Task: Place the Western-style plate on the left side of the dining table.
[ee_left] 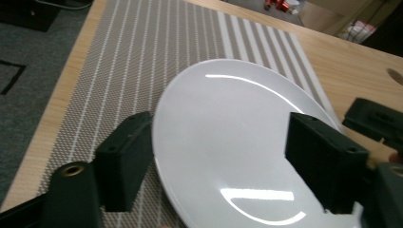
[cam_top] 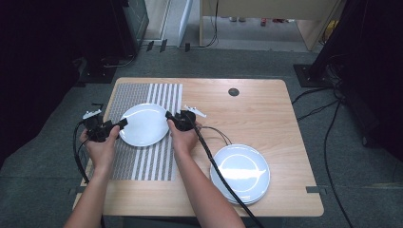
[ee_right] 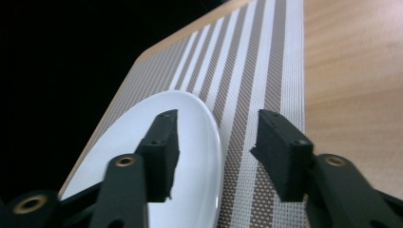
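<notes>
The wooden table [cam_top: 266, 118] carries a striped grey placemat [cam_top: 142, 161] on its left part. No writing or brand can be read on anything. A white plate [cam_top: 142, 124] lies on the placemat, and a stack of white plates [cam_top: 240, 173] sits on bare wood near the table's right front. The left gripper [cam_top: 122, 124] comes in level from the left, jaws spread astride the plate's left rim. The right gripper [cam_top: 167, 115] points left at the opposite rim, jaws spread astride it too.
</notes>
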Demonstrator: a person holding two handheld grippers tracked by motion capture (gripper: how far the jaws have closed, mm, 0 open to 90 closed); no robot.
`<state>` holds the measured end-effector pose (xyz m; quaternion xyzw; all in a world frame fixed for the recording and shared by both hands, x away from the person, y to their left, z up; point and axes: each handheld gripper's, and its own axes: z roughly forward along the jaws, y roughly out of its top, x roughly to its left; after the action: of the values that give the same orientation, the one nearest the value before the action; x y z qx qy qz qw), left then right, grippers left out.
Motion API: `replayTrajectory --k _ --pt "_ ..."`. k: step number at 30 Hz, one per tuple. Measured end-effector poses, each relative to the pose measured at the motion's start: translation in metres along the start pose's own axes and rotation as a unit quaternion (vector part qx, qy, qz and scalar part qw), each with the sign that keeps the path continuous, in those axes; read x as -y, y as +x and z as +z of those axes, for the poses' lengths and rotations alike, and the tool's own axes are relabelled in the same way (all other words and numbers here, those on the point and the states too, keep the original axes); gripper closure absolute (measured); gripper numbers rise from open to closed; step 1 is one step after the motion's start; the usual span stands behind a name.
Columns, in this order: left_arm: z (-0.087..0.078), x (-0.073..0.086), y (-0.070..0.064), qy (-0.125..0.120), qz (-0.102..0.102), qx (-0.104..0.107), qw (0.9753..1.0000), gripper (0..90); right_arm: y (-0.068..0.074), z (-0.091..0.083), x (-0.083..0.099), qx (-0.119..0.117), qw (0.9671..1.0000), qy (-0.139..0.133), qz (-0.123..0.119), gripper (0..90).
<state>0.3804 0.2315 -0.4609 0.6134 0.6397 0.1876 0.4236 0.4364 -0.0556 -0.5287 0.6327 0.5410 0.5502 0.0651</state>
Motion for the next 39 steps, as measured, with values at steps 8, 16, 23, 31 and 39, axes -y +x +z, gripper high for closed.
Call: replayTrajectory --k 8,16,23,31,39 --pt "-0.026 0.018 -0.025 -0.013 0.03 0.042 0.9986 14.0 0.015 -0.021 -0.021 -0.023 0.9947 0.006 -0.1 31.5" --pt "-0.052 0.042 -0.036 -0.017 0.055 0.055 0.9968 8.8 0.025 -0.05 -0.039 -0.009 0.9866 0.022 -0.161 22.4" --pt "-0.067 0.059 -0.038 -0.027 0.069 0.049 0.9961 8.8 0.03 -0.079 -0.056 -0.006 0.9825 0.018 -0.185 19.9" --pt "-0.086 0.081 -0.036 -0.031 0.074 0.036 0.9961 8.8 0.013 -0.133 -0.077 0.009 0.9738 0.003 -0.227 18.3" --pt "-0.095 0.104 -0.032 -0.034 0.087 0.001 0.9956 8.9 -0.024 -0.169 -0.085 0.031 0.9739 -0.003 -0.225 18.1"
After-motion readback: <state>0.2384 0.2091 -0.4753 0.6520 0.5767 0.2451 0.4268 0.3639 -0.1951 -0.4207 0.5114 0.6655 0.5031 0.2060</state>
